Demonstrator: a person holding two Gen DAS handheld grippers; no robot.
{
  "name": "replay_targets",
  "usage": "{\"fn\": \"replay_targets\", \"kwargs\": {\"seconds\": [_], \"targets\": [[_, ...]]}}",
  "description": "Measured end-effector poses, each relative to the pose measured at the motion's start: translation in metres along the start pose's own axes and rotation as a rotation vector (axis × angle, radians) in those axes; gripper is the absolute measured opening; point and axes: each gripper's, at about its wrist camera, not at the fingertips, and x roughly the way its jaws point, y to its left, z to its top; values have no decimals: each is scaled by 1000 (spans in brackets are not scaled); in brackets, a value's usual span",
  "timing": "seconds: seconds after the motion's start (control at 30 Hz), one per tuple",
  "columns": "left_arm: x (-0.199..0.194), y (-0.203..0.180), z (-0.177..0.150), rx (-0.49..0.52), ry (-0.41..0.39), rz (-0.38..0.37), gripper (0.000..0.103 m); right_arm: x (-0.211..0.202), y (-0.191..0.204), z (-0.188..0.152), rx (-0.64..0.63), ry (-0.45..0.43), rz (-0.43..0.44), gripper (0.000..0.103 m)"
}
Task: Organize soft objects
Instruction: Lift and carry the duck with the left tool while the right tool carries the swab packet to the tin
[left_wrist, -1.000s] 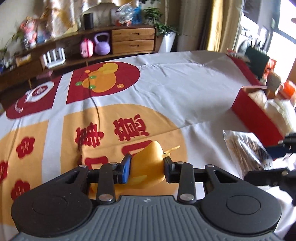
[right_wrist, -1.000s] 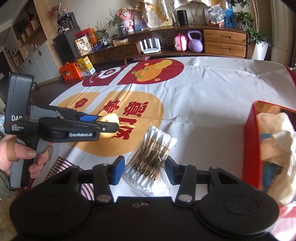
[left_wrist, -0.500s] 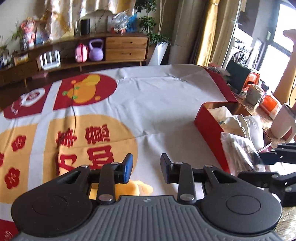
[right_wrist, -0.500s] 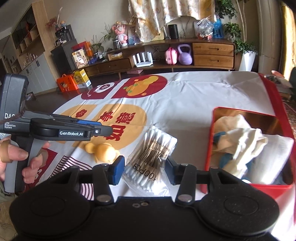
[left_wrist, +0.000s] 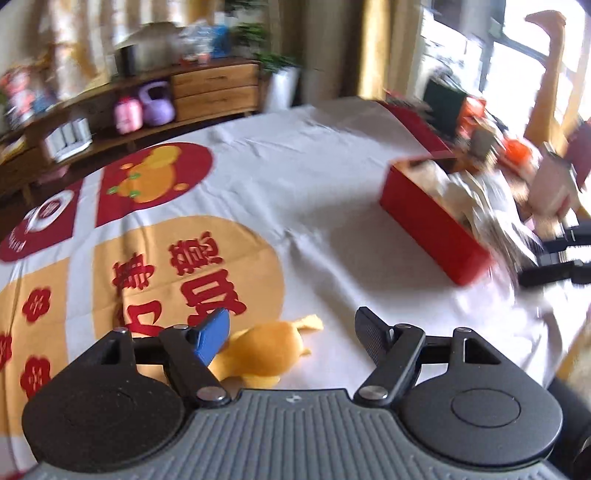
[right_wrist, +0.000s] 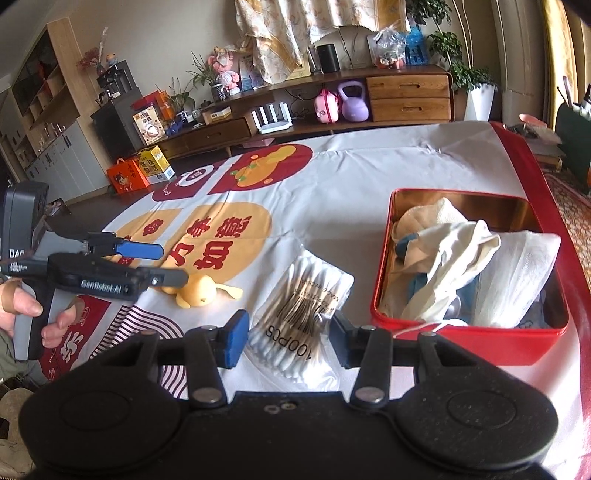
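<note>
1. Left wrist view: the left gripper (left_wrist: 291, 332) has its jaws spread wide; they have just been opening, and nothing is pinched between them. The yellow plush toy (left_wrist: 258, 352) lies on the bench cloth (left_wrist: 332, 184) low in the frame, just beside the blue pad (left_wrist: 212, 336), and looks free of it. The red tin (left_wrist: 424, 229) sits at the right of the frame, well apart from the toy. This view is blurred, so finer contact cannot be told.

2. Right wrist view: the right gripper (right_wrist: 288, 336) is pinching the bag of cotton swabs (right_wrist: 303, 314), low in the centre of the frame. The bag looks lifted just clear of the cloth, though that is hard to tell. The red tin (right_wrist: 461, 332) at the right is already crowded with white cloths (right_wrist: 454, 251). The toy (right_wrist: 197, 291) rests at centre left under the left gripper (right_wrist: 162, 264).

3. My judgement: the step in hand is carrying the swabs into the tin. Keep the pinch steady, since the plastic is slippery, clear the near rim, and let go over the lower spot near the front wall.

4. The toy needs a fresh grasp across its body, not its thin tail.
</note>
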Motion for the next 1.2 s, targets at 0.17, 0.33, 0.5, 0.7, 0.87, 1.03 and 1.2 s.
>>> {"fn": "replay_targets", "kwargs": {"seconds": [0.17,0.33,0.5,0.7,0.87,1.03,1.2], "targets": [[16,3,-10,108,65,-31,75,8,1,-3,15,22,-11,46],[34,9,-17,179,91,-26,75,20,2,-3,38,41,-27,46],[53,15,-20,195,97,-6,75,31,5,-2,44,60,-44,46],[64,19,-21,151,79,1,69,37,6,1,49,68,-56,46],[64,23,-20,80,64,5,48,40,8,2,46,68,-52,46],[60,18,-17,26,58,35,34,38,9,1,43,63,-46,46],[54,21,-12,-107,83,63,31,30,9,-2,42,47,-34,46]]}}
